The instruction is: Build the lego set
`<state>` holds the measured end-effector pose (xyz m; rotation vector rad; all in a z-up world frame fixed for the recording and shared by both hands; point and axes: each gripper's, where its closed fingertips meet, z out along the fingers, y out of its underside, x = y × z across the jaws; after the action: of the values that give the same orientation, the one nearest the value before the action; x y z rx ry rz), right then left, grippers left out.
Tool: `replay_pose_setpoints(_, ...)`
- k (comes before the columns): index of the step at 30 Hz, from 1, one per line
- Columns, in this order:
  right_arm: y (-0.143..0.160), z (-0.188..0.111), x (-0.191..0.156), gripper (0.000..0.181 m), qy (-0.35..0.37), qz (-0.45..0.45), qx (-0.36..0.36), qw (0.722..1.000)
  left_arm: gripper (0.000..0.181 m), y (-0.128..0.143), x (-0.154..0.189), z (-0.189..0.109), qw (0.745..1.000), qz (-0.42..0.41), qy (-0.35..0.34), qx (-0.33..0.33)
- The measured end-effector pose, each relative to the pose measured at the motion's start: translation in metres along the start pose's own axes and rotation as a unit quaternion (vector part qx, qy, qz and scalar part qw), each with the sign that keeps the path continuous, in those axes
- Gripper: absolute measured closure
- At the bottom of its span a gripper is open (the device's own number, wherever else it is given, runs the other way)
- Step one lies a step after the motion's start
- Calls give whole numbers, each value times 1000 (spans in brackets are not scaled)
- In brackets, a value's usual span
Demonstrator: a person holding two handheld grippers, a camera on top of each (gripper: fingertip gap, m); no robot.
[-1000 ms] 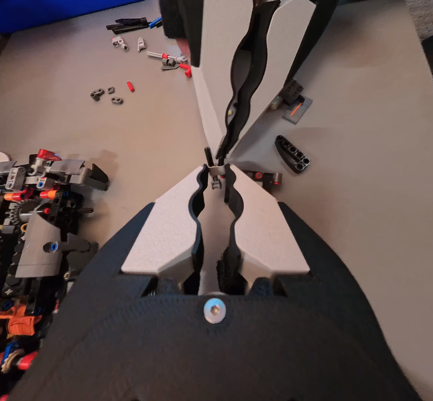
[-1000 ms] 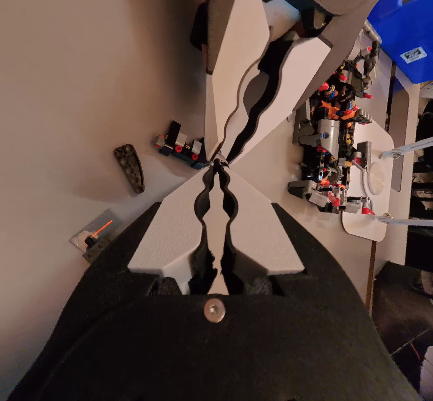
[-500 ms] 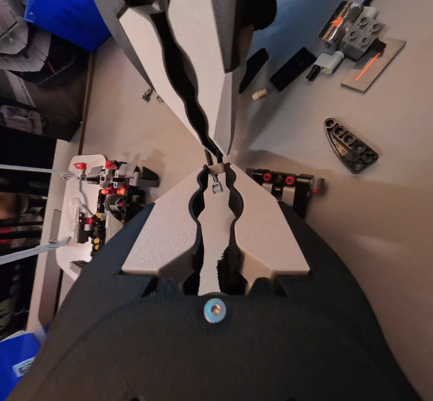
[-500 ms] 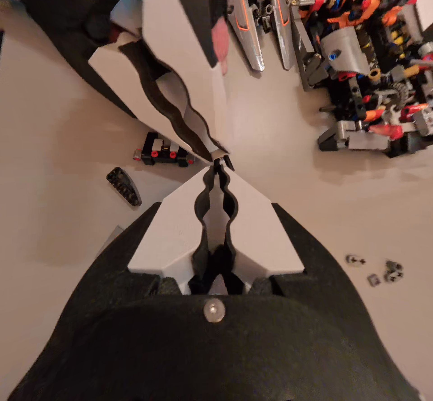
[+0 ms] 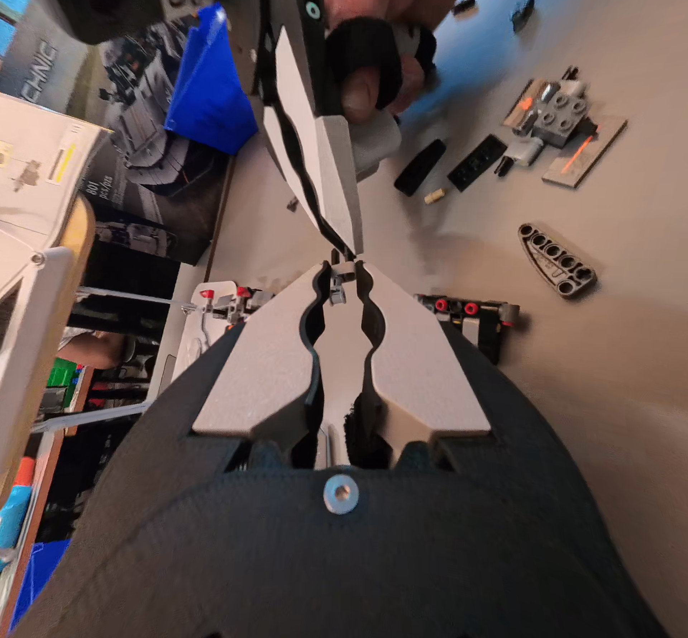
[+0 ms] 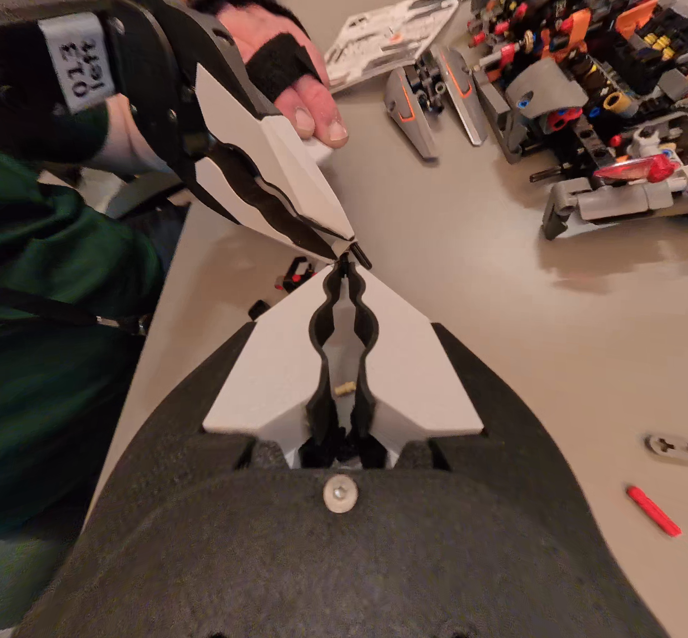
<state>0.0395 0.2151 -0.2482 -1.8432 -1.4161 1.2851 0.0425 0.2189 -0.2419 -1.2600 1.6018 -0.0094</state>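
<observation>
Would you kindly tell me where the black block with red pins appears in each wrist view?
Left wrist view: the black block with red pins lies on the table just right of the left tool, partly behind its finger.
Right wrist view: the block peeks out just left of the right tool, mostly hidden.
Shared landmark: the tan peg on the table.

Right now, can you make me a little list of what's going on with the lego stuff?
left gripper: shut on a small grey connector
right gripper: shut on a thin black pin, tip to tip with the left gripper
where: held up above the grey table
big model: half built, standing on the table
loose on table: curved black beam, red pin, tan pin
booklet: open beside the model
</observation>
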Motion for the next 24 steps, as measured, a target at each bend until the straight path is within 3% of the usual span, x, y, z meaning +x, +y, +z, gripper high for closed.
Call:
replay_pose_setpoints(10,-14,-10,-12,180,-70,41,57,995,170,-15,-10,-10,999,9,-28,41)
replay_pose_setpoints(12,-18,-11,-14,180,-82,49,68,993,181,-23,-10,-14,997,15,-36,62)
replay_pose_setpoints(16,-15,-8,-15,180,-86,53,59,993,181,-23,-4,-11,998,28,-24,53)
replay_pose_setpoints(21,-9,-13,-3,180,-60,65,50,995,181,-14,-2,-12,997,-32,25,68)
replay_pose_setpoints(24,-9,-16,-1,180,-55,62,50,995,180,-5,-17,-19,990,-106,40,81)
